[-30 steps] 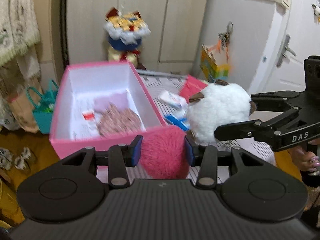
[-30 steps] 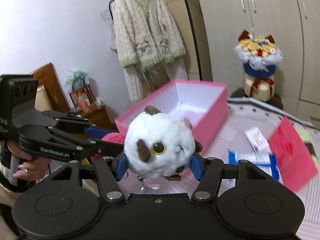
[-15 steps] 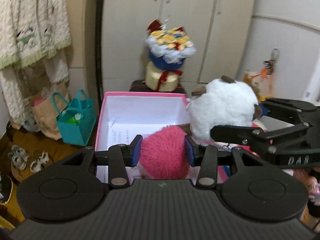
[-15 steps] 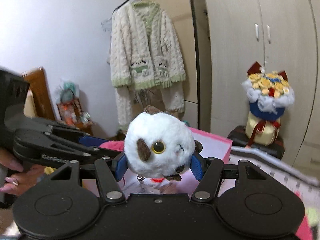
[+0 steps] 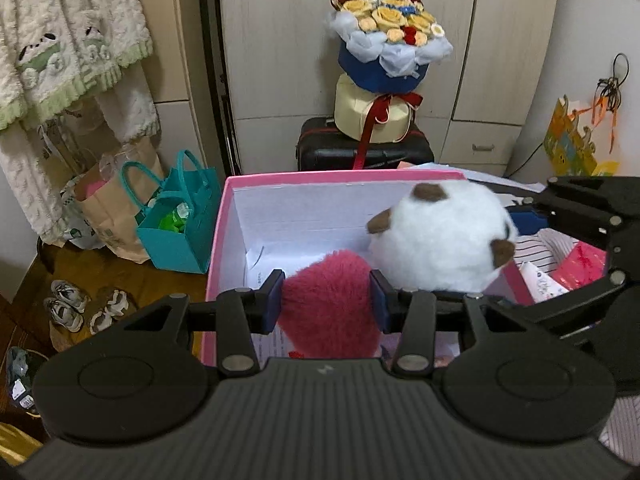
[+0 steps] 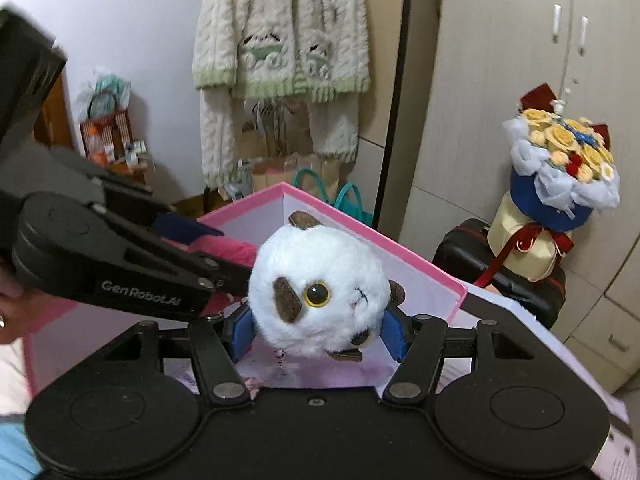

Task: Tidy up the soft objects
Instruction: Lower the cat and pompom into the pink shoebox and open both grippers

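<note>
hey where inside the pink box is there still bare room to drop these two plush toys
Bare white floor shows in the pink cardboard box at its far left corner, between the left wall and the fluffy pink plush ball held by the left gripper. The right half is crowded: the right gripper holds the round white plush toy there.

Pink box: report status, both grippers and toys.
Left gripper shut on fuzzy pink plush ball. Right gripper shut on round white plush toy with brown patches. Both held over open pink cardboard box. Nothing blocking the box.
</note>
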The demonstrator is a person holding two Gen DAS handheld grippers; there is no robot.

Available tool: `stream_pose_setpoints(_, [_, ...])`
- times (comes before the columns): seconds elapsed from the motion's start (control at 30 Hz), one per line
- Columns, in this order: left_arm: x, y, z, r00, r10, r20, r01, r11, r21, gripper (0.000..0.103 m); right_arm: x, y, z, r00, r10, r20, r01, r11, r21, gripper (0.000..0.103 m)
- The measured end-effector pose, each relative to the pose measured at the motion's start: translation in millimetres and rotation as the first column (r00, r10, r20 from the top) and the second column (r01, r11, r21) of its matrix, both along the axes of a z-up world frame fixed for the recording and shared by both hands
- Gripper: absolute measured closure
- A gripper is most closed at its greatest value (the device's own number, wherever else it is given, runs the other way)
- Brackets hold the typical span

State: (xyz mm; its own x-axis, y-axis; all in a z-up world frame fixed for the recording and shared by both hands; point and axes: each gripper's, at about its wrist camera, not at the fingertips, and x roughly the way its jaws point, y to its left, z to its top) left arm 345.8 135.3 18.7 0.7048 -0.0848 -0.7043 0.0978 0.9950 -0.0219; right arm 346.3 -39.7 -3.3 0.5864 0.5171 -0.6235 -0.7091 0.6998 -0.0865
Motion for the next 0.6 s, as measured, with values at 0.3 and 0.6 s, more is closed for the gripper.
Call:
stream_pose_setpoints(0.3, [20, -5, -12, 0.999, 0.030, -0.012, -0.030, 0.999, 0.026, 0.054, 21, 8, -20, 1.000, -0.004, -0.027, 0.003, 0.999, -0.050, 0.030])
stream_pose_setpoints(0.6, [-9, -2, 0, 0.999, 0.013, 0.029, -0.013, 1.000, -0.002, 0.040, -11, -29, 4, 0.999, -0.046, 0.000, 0.046, 0.997, 0.066, 0.029])
